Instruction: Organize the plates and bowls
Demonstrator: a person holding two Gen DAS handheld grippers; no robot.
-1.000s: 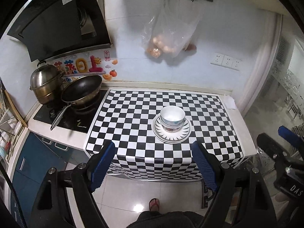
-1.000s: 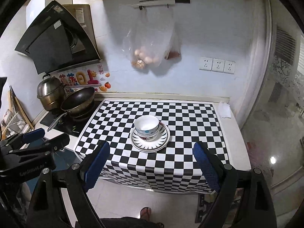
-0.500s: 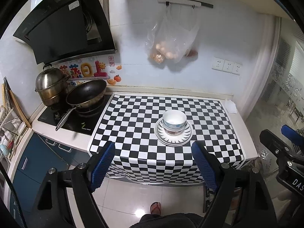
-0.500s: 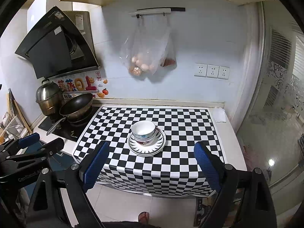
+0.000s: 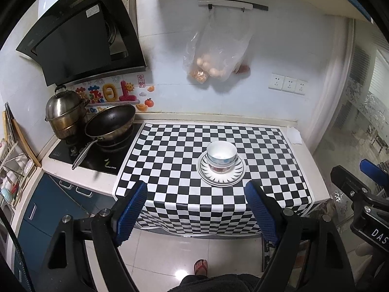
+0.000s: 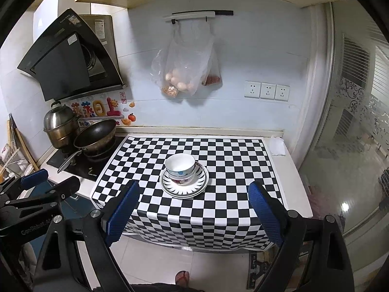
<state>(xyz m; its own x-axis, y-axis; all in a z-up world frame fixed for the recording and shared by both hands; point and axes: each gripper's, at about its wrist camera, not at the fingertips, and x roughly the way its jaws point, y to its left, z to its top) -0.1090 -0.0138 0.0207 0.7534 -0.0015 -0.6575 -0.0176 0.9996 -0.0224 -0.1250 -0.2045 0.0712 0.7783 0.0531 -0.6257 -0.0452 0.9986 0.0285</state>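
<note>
Pale blue kitchen wall backs a tabletop point(image 5: 299, 177) draped in a black-and-white chequered cloth point(image 5: 170, 160), with a black hob at nine o'clock carrying a dark frying pan point(image 5: 110, 121) and a steel lidded pot point(image 5: 64, 114). A clear plastic bag of eggs point(image 5: 216, 56) hangs from a wall rail at twelve o'clock.

Near the cloth's middle sits the stack: two round white bowls point(image 5: 221, 154), nested one inside the other, resting on round white plates with a dark rayed rim point(image 5: 237, 170). Nesting keeps the pile compact and steady, which suggests the sorting is largely done. All the pieces stand upright with mouths facing up; being round, they have no long axis across the tabletop, only the vertical one of the stack.

Both tools hang well back from the tabletop edge, over the floor. The left claw point(image 5: 195, 209) is spread wide and holds nothing; the right claw point(image 6: 193, 209) is likewise spread and bare. From the left wrist view the stack lies at about one o'clock beyond the fingers; from the right wrist view, at about eleven.
</note>
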